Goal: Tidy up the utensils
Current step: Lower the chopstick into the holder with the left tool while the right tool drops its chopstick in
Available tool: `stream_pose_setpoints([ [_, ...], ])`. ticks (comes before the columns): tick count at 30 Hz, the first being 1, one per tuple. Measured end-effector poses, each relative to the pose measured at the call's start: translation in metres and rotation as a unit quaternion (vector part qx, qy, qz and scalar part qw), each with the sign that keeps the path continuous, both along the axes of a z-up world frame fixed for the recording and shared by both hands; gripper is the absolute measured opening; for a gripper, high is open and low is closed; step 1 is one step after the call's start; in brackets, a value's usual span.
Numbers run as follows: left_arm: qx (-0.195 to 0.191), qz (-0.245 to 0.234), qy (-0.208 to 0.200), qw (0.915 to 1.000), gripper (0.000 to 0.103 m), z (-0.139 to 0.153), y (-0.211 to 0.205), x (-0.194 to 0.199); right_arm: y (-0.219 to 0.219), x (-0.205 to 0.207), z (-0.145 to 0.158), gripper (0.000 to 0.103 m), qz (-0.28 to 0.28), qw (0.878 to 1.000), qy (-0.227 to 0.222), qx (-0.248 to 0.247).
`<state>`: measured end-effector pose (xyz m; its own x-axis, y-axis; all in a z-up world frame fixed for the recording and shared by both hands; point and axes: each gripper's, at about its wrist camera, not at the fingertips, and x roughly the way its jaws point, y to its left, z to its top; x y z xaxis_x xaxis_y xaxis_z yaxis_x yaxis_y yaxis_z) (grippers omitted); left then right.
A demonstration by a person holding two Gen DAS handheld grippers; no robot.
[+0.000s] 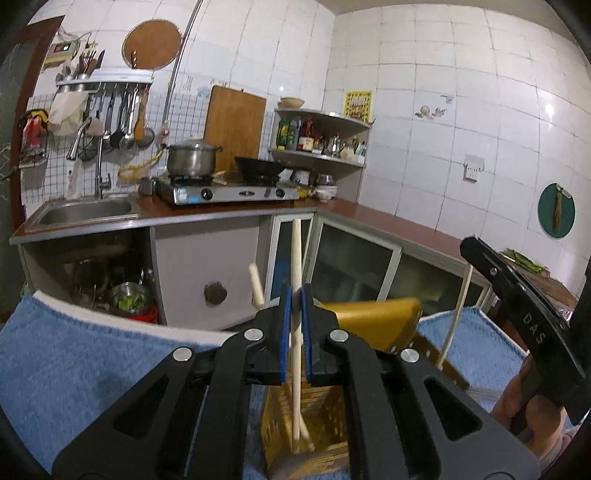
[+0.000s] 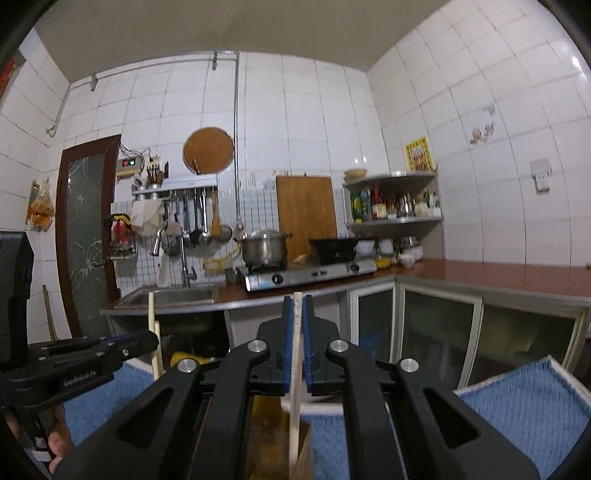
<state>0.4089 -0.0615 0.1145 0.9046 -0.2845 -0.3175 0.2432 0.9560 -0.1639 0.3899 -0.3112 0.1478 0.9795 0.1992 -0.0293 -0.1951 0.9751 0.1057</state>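
Wooden chopstick clamped in left gripper; right gripper clamps another; blue towel beneath.

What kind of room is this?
A home kitchen, most likely: a gas stove with a steel pot on it, a sink with a tap, and ladles hanging on the tiled wall.

White square wall tiles cover the kitchen, glossy with light spots, under a plain ceiling. An L-shaped brown counter on glass-fronted cabinets carries a steel sink and a two-burner stove; a dark-framed frosted-glass door stands at the left. A corner shelf holds bottles, and a round wooden board hangs beside a pipe.
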Motion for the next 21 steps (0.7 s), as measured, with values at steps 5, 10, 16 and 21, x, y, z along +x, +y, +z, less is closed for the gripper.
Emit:
stream_pose_setpoints([
  [5, 0.001, 0.009, 0.022, 0.9997, 0.005, -0.010, 0.008, -0.006, 0.002, -0.005, -0.010, 0.006, -0.006, 1.000, 0.013, -0.004],
  [10, -0.006, 0.013, 0.035, 0.9993, 0.005, -0.001, 0.018, -0.015, 0.005, -0.011, 0.001, 0.006, 0.010, 0.999, 0.033, -0.008],
  [16, 0.018, 0.017, 0.035, 0.9991, 0.046, 0.028, 0.026, -0.045, 0.007, -0.032, 0.022, 0.044, -0.010, 0.998, 0.054, -0.020],
  [21, 0.031, 0.027, 0.040, 0.9983, 0.078, 0.036, 0.041, -0.076, 0.009, -0.064, 0.030, 0.050, -0.030, 0.996, 0.070, -0.037],
])
